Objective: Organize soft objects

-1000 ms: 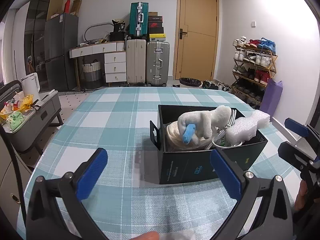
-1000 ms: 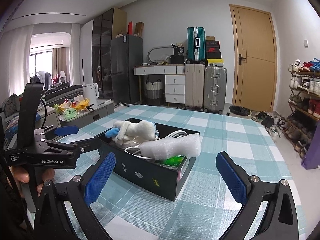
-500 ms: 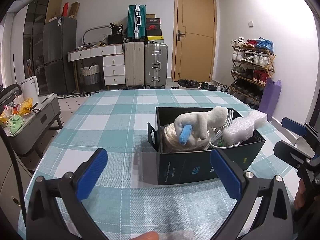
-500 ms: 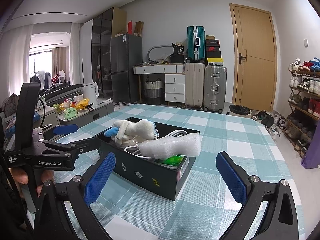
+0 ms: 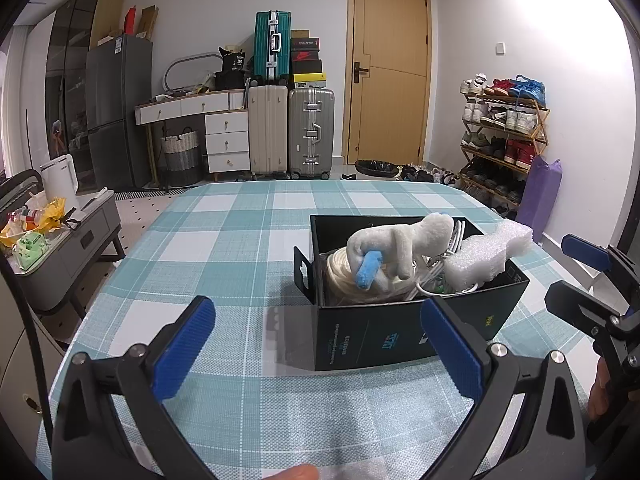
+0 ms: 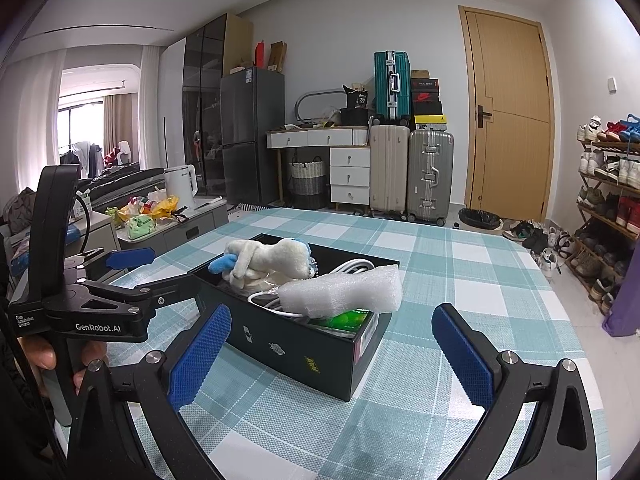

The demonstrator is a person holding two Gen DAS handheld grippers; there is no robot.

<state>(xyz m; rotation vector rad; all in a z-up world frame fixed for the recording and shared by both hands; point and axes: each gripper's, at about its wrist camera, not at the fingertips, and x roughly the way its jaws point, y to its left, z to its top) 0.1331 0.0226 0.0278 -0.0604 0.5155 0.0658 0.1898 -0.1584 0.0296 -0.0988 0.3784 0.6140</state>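
Foam, white and pebbled, is seen in a block perched across the rim of the black cardboard box on the checked tablecloth. It is judged likely to be tipped off if the box is nudged. A fuzzy white plush toy with a blue limb is heaped on coiled white cables inside and could be snagged. The left gripper and right gripper are held wide open and empty, near the box.

Your black cardboard box sits right of centre on the checked counter, holding the white plush toy left of the white foam block.
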